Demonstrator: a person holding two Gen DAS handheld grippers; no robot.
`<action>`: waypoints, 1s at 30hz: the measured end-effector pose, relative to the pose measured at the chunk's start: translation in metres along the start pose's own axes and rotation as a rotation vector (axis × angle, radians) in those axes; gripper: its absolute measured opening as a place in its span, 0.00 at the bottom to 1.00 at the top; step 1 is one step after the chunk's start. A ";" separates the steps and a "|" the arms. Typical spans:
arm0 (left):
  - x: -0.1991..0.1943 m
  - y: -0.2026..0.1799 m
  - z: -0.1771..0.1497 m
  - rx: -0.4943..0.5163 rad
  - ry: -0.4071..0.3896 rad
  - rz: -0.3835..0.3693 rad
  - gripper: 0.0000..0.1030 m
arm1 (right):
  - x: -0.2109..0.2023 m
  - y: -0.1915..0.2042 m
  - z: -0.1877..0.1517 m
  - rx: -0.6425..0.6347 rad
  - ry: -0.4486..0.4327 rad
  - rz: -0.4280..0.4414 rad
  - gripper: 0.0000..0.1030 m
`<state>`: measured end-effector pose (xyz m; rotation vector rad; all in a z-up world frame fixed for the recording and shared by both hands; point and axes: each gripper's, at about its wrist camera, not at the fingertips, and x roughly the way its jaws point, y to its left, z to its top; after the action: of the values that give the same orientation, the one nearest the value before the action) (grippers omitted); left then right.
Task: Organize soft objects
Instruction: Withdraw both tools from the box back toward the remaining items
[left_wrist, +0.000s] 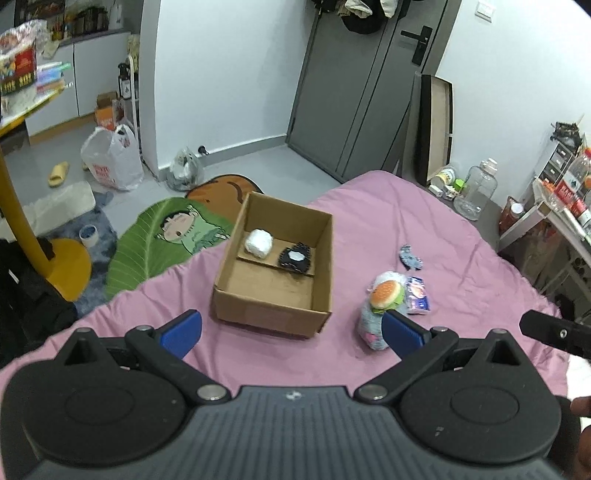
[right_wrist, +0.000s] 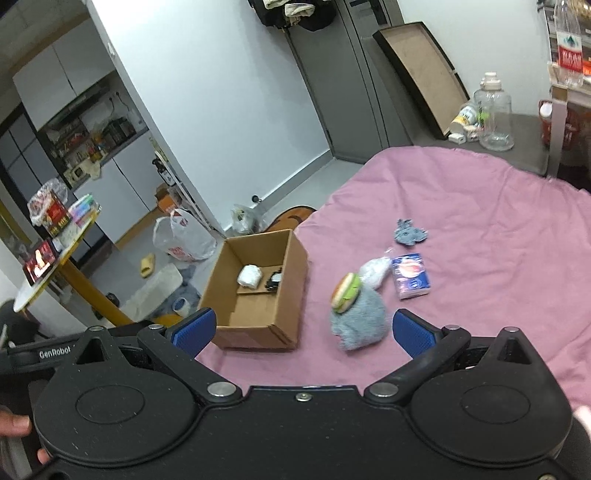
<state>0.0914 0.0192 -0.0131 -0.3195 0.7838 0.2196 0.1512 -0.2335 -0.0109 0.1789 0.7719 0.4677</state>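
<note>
An open cardboard box (left_wrist: 236, 295) (right_wrist: 291, 295) sits on the pink bedspread (left_wrist: 424, 229) (right_wrist: 480, 206). Inside lie a white soft bundle (left_wrist: 258, 243) (right_wrist: 250, 275) and a black pouch (left_wrist: 295, 257) (right_wrist: 273, 282). Right of the box lie a burger plush (left_wrist: 386, 293) (right_wrist: 345, 291) on a grey fluffy toy (left_wrist: 371, 325) (right_wrist: 360, 319), a white bag (right_wrist: 376, 271), a blue tissue pack (left_wrist: 417, 295) (right_wrist: 410, 276) and a small grey-blue plush (left_wrist: 410, 256) (right_wrist: 409, 232). My left gripper (left_wrist: 291, 330) is open and empty, in front of the box. My right gripper (right_wrist: 304, 330) is open and empty, near the grey toy.
The bed edge runs left of the box. Beyond it lie a cartoon floor mat (left_wrist: 173, 232), a plastic bag (left_wrist: 110, 158) (right_wrist: 184, 236), a yellow table leg (left_wrist: 22, 206) and a tape roll (left_wrist: 88, 234). A clear jug (left_wrist: 476, 188) (right_wrist: 493, 110) and shelves stand at the right.
</note>
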 end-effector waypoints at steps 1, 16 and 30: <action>-0.001 -0.001 -0.001 0.001 -0.003 0.003 1.00 | -0.002 -0.002 0.000 -0.005 0.001 -0.003 1.00; 0.012 -0.032 0.000 0.026 0.003 0.021 1.00 | 0.000 -0.042 0.004 0.054 -0.015 -0.009 1.00; 0.047 -0.066 0.009 0.027 -0.001 -0.001 0.99 | 0.031 -0.075 0.016 0.092 0.010 -0.018 0.99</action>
<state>0.1499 -0.0359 -0.0280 -0.2945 0.7846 0.2078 0.2075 -0.2845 -0.0433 0.2554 0.8052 0.4160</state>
